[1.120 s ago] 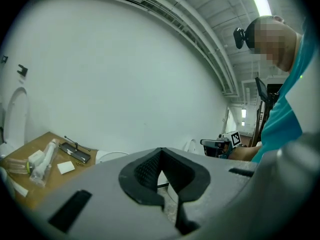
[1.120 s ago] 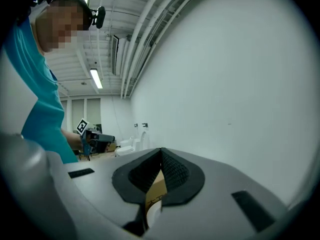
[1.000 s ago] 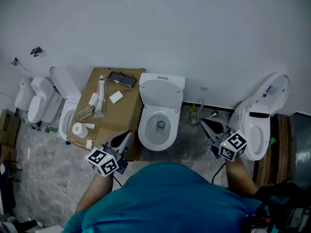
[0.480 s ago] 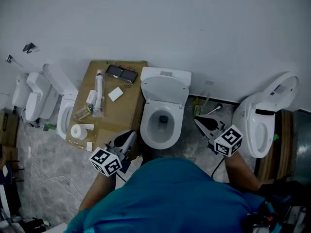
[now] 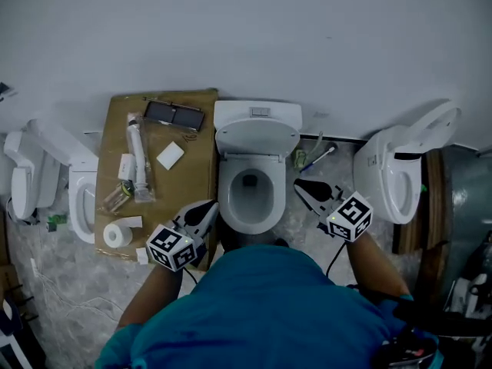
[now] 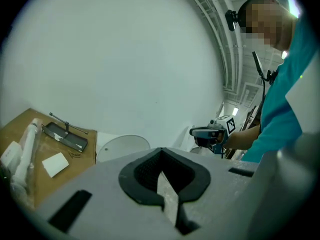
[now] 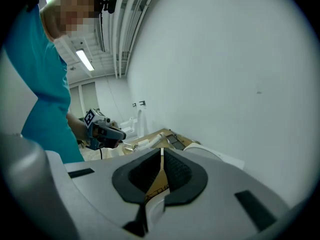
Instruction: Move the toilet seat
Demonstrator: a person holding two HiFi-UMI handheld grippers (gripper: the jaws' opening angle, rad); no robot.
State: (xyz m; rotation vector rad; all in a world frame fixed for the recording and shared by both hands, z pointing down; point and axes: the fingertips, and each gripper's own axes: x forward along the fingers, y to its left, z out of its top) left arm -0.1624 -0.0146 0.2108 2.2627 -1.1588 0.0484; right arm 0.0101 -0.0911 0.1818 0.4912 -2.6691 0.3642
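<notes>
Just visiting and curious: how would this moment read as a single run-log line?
left gripper: shut, empty | right gripper: shut, empty | toilet seat: untouched | lid: raised

Bright, even light, soft shadows. Gripper views bulge fisheye-wise, corners black — a ceiling strip lamp [image 7: 85,60] glares up-left of the right gripper [image 7: 161,153].

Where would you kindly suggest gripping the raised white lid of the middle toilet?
Probably pinch the raised white lid at its free upper rim, coming from the front over the bowl: it leans back against the tank, hinged low.
</notes>
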